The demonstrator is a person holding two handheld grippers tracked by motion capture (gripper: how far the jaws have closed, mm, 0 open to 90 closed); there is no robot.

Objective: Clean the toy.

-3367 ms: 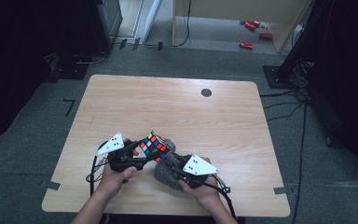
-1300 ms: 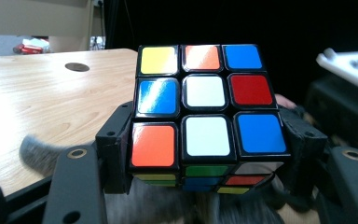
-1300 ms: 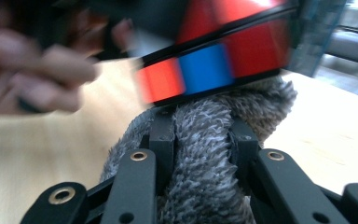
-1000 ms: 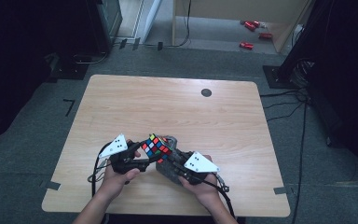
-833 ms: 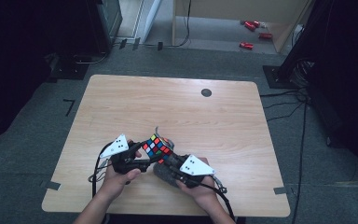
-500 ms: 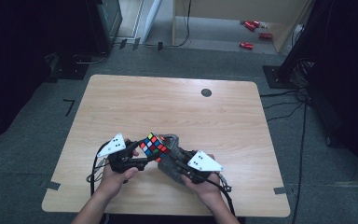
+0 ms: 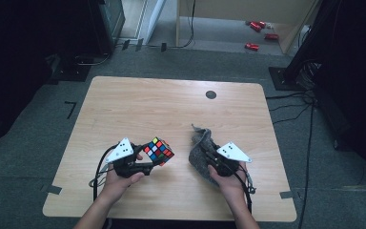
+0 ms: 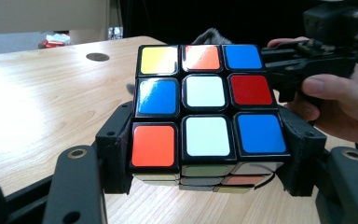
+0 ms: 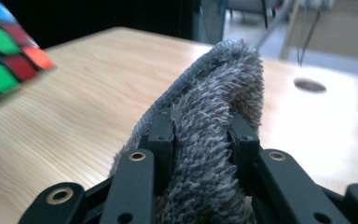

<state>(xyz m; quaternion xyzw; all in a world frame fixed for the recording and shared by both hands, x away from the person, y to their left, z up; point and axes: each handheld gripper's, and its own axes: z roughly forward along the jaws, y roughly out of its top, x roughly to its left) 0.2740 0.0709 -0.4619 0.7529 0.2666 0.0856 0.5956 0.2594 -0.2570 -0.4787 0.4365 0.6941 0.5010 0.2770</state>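
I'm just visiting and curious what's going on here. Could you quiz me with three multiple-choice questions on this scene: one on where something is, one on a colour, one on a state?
1. Where is the puzzle cube?
A. on the floor
B. between the left gripper's jaws
C. under the cloth

2. The middle square of the cube face in the left gripper view is:
A. green
B. white
C. black

3. The right gripper is:
A. shut on the grey cloth
B. open
C. holding the cube

Answers: B, the jaws flank the cube; B, that centre square is white; A, its jaws pinch the cloth.
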